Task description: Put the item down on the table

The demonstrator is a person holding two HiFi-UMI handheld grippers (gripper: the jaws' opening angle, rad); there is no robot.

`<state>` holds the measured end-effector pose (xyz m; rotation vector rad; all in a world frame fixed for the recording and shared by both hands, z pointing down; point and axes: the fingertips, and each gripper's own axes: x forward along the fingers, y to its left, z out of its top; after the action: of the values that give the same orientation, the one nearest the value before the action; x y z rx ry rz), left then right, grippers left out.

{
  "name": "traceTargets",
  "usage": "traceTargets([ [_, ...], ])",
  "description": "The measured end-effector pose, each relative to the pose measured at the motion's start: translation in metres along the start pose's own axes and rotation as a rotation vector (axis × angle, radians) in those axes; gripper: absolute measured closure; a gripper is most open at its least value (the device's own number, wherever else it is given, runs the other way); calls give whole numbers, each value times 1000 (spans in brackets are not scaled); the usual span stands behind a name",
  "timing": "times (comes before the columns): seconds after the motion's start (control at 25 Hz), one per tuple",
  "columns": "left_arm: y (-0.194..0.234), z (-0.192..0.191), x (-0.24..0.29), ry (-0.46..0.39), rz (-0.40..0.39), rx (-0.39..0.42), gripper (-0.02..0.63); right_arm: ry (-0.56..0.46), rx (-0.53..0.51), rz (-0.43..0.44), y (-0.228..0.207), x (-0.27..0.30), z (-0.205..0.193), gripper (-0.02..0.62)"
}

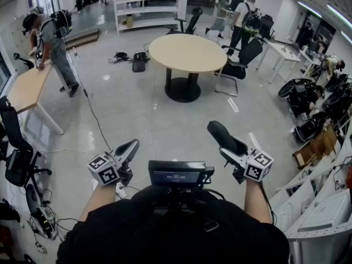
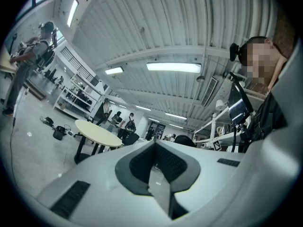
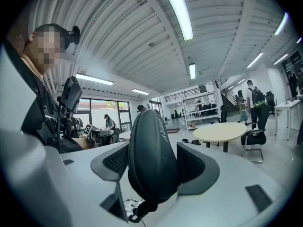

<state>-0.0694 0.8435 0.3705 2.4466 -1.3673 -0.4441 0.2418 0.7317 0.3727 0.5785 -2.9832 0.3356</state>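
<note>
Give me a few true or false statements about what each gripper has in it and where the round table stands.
1. The right gripper is clamped on a black oval case. True.
2. The left gripper carries a second case. False: its jaws are together with nothing between them.
3. The case already lies on the round table. False: it is held up in the air, well short of the table.
4. A black office chair stands beside the round table. True.

Black oval case (image 3: 152,164) upright, aloft; round table (image 1: 187,53) well apart
</note>
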Motion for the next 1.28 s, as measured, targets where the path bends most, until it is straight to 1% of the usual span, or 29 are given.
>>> traceTargets([
  [0.28, 2, 1, -7, -17, -5, -6, 604, 10, -1, 22, 9, 12, 5, 285],
  [0.48, 14, 8, -26, -34, 14, -11, 604, 9, 8, 50, 25, 31, 15, 284],
  [0.64, 22, 20, -42, -60, 28, -3, 604, 2, -22, 61, 32, 43, 27, 285],
  [0.84, 43, 26, -62, -80, 57, -4, 604, -2, -6, 67, 43, 68, 43, 285],
  [1.04, 59, 23, -66, -88, 96, -19, 604, 1, 13, 81, 34, 86, 44, 285],
  [1.28, 61, 26, -36, -75, 126, 2, 604, -45, 73, 112, -4, 92, 56, 285],
])
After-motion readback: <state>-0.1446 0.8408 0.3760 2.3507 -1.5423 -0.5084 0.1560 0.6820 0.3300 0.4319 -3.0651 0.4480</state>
